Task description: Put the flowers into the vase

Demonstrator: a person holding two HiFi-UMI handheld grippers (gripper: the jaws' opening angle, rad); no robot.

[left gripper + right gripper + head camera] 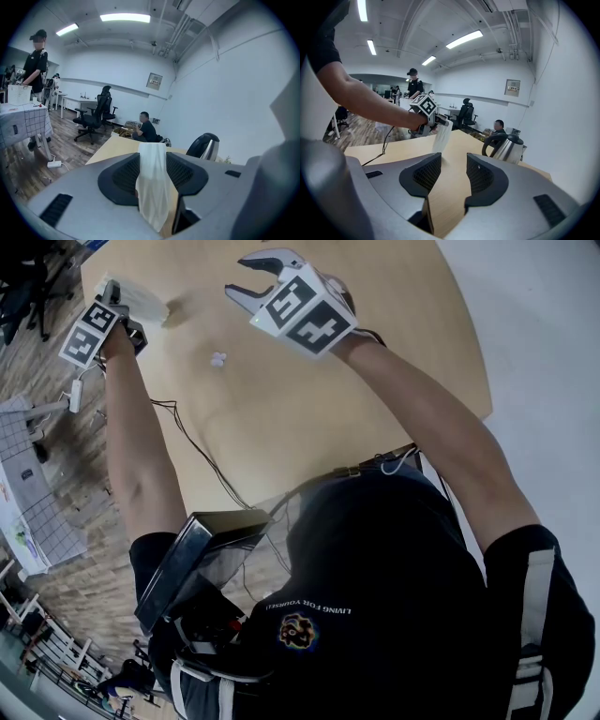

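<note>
Grey jaws of the left gripper (pixel 153 161) are clamped on a smooth, matte white tapered object (pixel 152 197), held over the bare tan wooden table (pixel 309 418), with open wood all round it out to the curved edge. Just beside it, the right gripper (pixel 450 164) has its jaws apart with only tabletop between them. A small white flower-like bit (pixel 217 359) lies between the two grippers, and a shiny steel kettle (pixel 506 147) stands ahead and right.
</note>
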